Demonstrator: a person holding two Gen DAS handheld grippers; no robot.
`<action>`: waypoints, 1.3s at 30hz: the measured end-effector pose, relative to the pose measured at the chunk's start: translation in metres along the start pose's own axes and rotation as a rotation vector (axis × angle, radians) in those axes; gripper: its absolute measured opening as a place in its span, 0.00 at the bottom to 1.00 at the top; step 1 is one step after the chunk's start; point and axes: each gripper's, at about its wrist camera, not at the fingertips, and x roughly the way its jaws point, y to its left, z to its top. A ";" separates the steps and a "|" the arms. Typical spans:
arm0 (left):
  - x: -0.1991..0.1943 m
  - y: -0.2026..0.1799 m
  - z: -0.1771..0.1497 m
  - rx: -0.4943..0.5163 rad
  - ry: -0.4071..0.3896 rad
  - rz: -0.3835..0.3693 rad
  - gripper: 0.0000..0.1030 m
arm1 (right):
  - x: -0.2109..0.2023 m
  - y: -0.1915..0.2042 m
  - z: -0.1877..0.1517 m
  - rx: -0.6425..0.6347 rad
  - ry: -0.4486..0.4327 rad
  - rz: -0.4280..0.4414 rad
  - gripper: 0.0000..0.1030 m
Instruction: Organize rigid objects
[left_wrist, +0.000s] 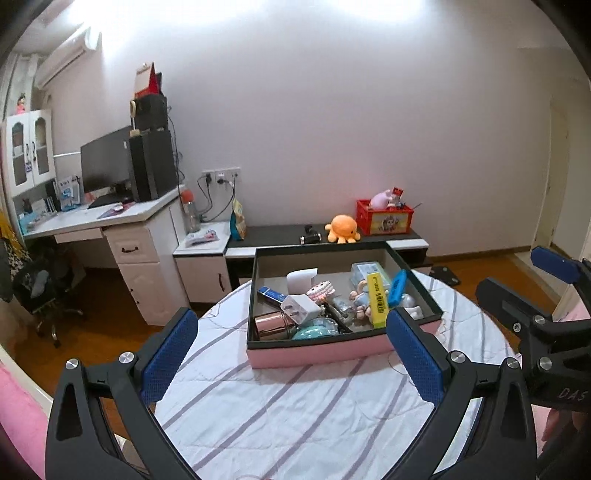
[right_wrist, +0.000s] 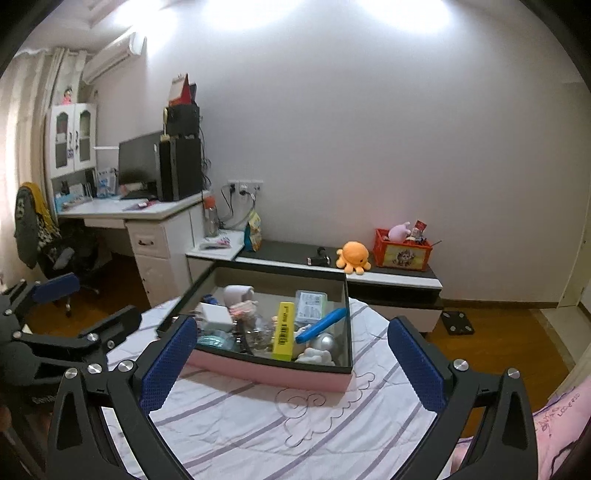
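Now between picks: left gripper (left_wrist: 291, 354) and right gripper (right_wrist: 291, 365) agape, empty, short of box (left_wrist: 317, 354); next, choosing an item.

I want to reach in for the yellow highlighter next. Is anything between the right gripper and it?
Only the box's near wall lies between. The right gripper hangs open before the pink box, and the yellow highlighter lies on top of the clutter, a blue pen beside it, nothing covering it.
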 end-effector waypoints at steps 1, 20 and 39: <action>-0.007 -0.001 -0.001 0.000 -0.013 0.002 1.00 | -0.008 0.001 -0.001 -0.003 -0.008 -0.008 1.00; -0.138 -0.024 -0.007 0.059 -0.239 0.071 1.00 | -0.122 0.005 -0.009 0.011 -0.184 -0.006 1.00; -0.230 -0.026 -0.014 0.020 -0.424 0.076 1.00 | -0.204 0.015 -0.010 0.017 -0.327 -0.020 1.00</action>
